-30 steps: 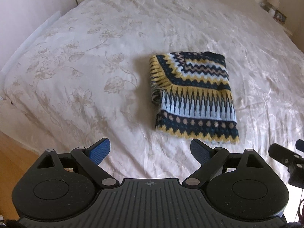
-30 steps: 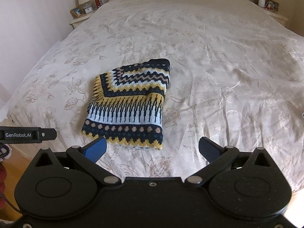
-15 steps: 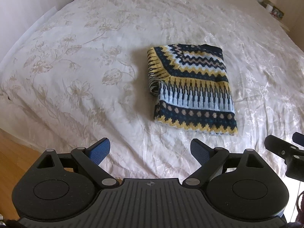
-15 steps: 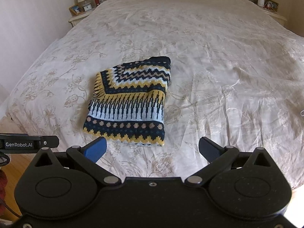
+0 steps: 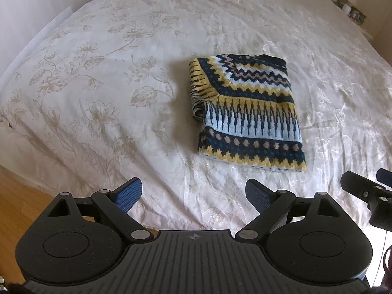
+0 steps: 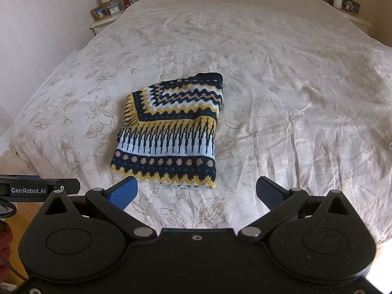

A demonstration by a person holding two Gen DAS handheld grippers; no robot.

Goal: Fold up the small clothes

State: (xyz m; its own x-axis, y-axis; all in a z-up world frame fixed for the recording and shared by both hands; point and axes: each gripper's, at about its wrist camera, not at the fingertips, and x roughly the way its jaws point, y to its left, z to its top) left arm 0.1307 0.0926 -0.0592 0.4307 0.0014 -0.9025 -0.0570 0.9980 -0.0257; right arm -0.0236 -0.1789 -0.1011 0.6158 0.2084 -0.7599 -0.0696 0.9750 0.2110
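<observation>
A small knitted sweater (image 5: 247, 112) in navy, yellow and pale blue lies folded into a flat rectangle on the bed; the right wrist view shows the sweater (image 6: 169, 132) left of centre. My left gripper (image 5: 194, 193) hangs open over the bed's near edge, short of the sweater and to its left, with nothing between its blue pads. My right gripper (image 6: 196, 191) is open too, its left pad just in front of the sweater's near hem, not touching it. The other gripper's tip (image 5: 362, 188) shows at the right edge of the left wrist view.
The bed (image 6: 281, 73) wears a cream floral bedspread, wrinkled at the right. Wooden floor (image 5: 22, 198) lies below the near edge. Nightstands with lamps and frames (image 6: 107, 12) stand by the headboard on both sides.
Both grippers have crept forward and tilted down a little, so the sweater sits lower and closer in both views. Jaws have stayed open; the sweater has not moved.
</observation>
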